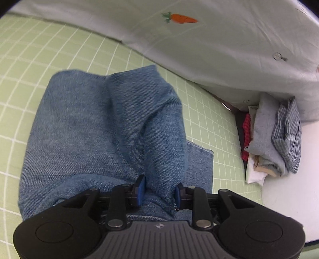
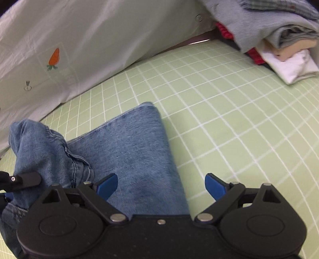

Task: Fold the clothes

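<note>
Two tongs in view, one per hand. Left tongs (image 1: 159, 191): blue pads (image 1: 140, 190) drawn in narrow, pinching a bunched ridge of the jeans (image 1: 103, 127) between them; denim rises in a thick fold directly ahead of the pads, lifted off the surface at that point. Right tongs (image 2: 161, 185): pads (image 2: 107, 184) spread wide, holding nothing, positioned above a flat layer of the same jeans; the left pad sits over denim, the right pad (image 2: 214, 184) sits over bare sheet just beyond the cloth edge. Whether either right pad touches the fabric cannot be told. Jeans lie on the green sheet (image 2: 229, 119) with white grid lines, a bed surface by the look of it; in the right wrist view one flat panel runs forward to a squared end (image 2: 148, 107), and a crumpled part with seam stitching (image 2: 49, 147) heaps up on its left side. A black part of the left tool (image 2: 26, 180) enters at the left edge of that view, against the crumpled denim. Pale duvet (image 1: 219, 49) with an orange carrot print (image 1: 183, 18) and a snap button (image 1: 277, 55) lies along the far side of the sheet. Stack of folded clothes (image 1: 269, 139) sits to the right, well apart from the jeans: checked shirt, grey, red, cream and white pieces.
</note>
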### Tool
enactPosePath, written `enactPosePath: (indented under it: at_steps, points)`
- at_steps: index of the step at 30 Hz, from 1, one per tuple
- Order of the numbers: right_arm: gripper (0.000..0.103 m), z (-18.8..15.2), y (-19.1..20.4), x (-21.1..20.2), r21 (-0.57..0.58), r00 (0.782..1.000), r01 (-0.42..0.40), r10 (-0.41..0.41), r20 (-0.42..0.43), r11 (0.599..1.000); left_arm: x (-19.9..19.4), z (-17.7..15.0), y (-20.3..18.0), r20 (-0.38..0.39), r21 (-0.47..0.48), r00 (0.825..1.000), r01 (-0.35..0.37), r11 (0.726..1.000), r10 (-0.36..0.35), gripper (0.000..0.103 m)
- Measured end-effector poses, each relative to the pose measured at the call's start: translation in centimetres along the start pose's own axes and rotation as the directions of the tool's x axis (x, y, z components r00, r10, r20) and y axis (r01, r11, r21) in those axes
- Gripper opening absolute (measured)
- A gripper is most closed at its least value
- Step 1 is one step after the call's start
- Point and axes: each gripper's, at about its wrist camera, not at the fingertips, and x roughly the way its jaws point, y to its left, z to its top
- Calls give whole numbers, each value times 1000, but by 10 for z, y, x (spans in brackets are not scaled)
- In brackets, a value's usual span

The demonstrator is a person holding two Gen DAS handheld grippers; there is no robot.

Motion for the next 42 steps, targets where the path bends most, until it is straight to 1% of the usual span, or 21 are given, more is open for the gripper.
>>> enactPosePath:
  at_steps: [3, 4, 5, 6, 7, 8, 10, 14, 16, 18, 20, 24, 26, 28, 32, 35, 37, 38, 41, 42]
  points:
    - [95, -4, 11, 4, -54, 1000, -8, 7, -3, 998, 1, 3, 4, 2, -21, 1000, 20, 1000, -20, 33]
    - [95, -7, 13, 3, -65, 1000, -5, 5, -2, 998, 0, 3, 4, 6, -23, 1000, 28, 999, -28, 39]
    - [95, -9, 15, 1, -66, 1000, -7, 7, -1, 998, -3, 2, 3, 15, -21, 999, 44, 999, -43, 52]
    - [95, -11, 16, -1, -63, 1000, -10, 10, 1, 998, -6, 1, 2, 23, -26, 997, 74, 997, -74, 64]
    - [95, -12, 18, -4, -50, 1000, -18, 18, 8, 999, -9, 0, 0, 28, -34, 993, 112, 993, -111, 81]
    - [95, -12, 19, -10, -31, 999, -30, 30, 24, 999, -13, 0, -2, 34, -34, 991, 131, 991, -130, 88]
    - [95, -7, 26, -20, -25, 996, -57, 59, 60, 998, -23, -2, -7, 52, -16, 991, 124, 992, -123, 88]
    - [95, 2, 44, -37, -41, 987, -108, 112, 118, 993, -52, -5, -6, 121, 10, 988, 100, 995, -100, 88]
    - [95, 5, 56, -44, -60, 980, -142, 149, 133, 988, -69, -6, -1, 166, 3, 984, 69, 998, -69, 88]
    - [95, 7, 68, -48, -86, 973, -176, 186, 136, 981, -82, -7, 8, 206, -12, 978, 21, 1000, -18, 88]
    - [95, 8, 82, -45, -127, 969, -202, 218, 120, 971, -94, -7, 20, 238, -36, 971, -26, 999, 33, 88]
    - [96, 11, 109, -39, -205, 957, -256, 278, 84, 945, -110, -6, 51, 259, -118, 962, -63, 991, 92, 88]
    - [96, 12, 123, -32, -238, 952, -277, 299, 59, 931, -113, -7, 63, 260, -152, 960, -66, 986, 104, 88]
    - [96, 12, 132, -20, -256, 953, -287, 301, 18, 923, -112, -6, 71, 260, -174, 959, -67, 982, 112, 88]
    - [99, 6, 147, 5, -281, 953, -301, 297, -60, 911, -107, -5, 79, 243, -186, 961, -87, 979, 131, 88]
    - [99, -7, 160, 12, -342, 949, -314, 296, -105, 886, -101, -8, 86, 220, -201, 967, -84, 976, 129, 88]
    - [99, -14, 166, 13, -369, 946, -325, 304, -115, 871, -98, -9, 91, 206, -226, 971, -73, 971, 121, 88]
    - [98, -17, 167, 13, -375, 939, -344, 322, -122, 861, -97, -10, 92, 201, -234, 972, -71, 970, 119, 88]
    - [80, -18, 162, 14, -343, 916, -401, 370, -155, 849, -95, -10, 92, 190, -236, 974, -74, 969, 121, 88]
    - [64, -16, 160, 14, -330, 909, -416, 383, -163, 847, -94, -10, 92, 188, -234, 975, -75, 969, 121, 88]
